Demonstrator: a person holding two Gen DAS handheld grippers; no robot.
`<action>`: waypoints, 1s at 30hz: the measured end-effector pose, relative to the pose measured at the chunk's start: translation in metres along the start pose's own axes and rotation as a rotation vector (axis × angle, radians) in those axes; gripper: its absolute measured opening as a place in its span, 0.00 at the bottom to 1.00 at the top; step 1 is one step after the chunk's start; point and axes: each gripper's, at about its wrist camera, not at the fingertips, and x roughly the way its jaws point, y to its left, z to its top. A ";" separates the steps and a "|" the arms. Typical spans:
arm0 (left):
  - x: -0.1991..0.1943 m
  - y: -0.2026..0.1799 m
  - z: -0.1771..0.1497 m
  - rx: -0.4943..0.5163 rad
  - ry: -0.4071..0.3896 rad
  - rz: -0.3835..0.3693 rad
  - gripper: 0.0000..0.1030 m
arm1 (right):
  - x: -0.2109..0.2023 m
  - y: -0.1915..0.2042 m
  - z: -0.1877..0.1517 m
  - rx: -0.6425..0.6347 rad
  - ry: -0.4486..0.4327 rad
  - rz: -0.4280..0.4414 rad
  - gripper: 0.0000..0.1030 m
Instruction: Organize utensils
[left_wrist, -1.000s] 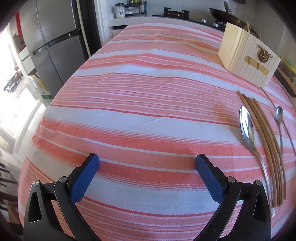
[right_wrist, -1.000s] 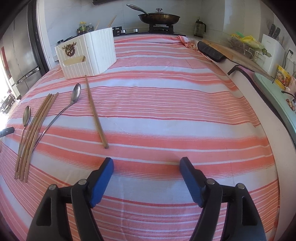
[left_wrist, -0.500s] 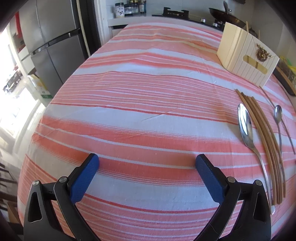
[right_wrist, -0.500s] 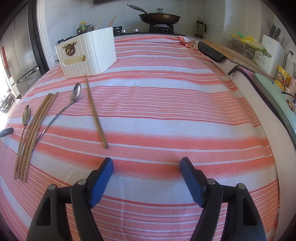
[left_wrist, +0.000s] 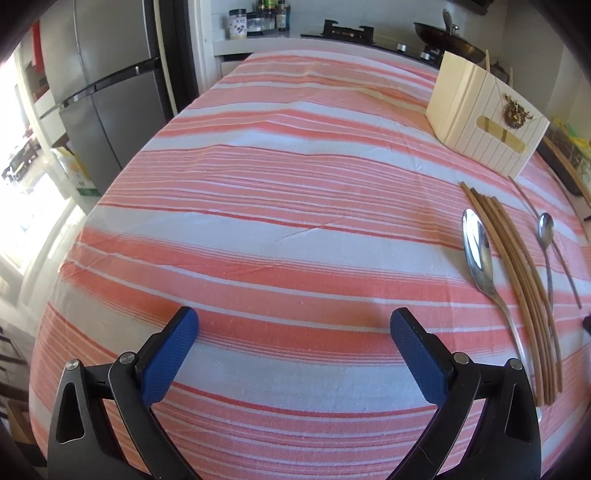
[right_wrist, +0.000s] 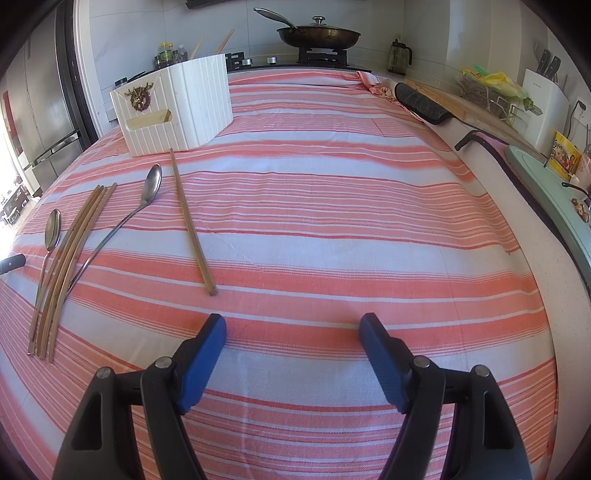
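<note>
Wooden chopsticks and steel spoons lie loose on the striped table, both grippers spread and empty.

I'd pinch the single chopstick (right_wrist: 192, 221) mid-shaft: light, stiff, prone to roll. At 10 o'clock from my right gripper (right_wrist: 291, 334) the spoon (right_wrist: 142, 199) looks slick; take its handle. Left gripper (left_wrist: 293, 328) idles. White holder (right_wrist: 177, 107) sits at 11; its inside is hidden, perhaps compartmented.

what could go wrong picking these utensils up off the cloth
1. The bundled chopsticks lie touching one another; a pinch may take only some and scatter the rest.
2. The spoons lie flat on the striped tablecloth, so the open right gripper may snag fabric.
3. The white holder could tip if bumped.
</note>
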 end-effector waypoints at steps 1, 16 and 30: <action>-0.003 0.000 0.000 -0.011 -0.005 -0.022 1.00 | 0.000 0.000 0.000 0.000 0.000 0.000 0.74; -0.038 -0.078 -0.003 0.001 -0.030 -0.146 1.00 | 0.000 0.000 0.000 0.000 0.000 -0.001 0.75; -0.004 -0.127 -0.019 0.071 0.004 0.051 0.99 | -0.019 0.030 0.038 -0.138 -0.072 0.078 0.74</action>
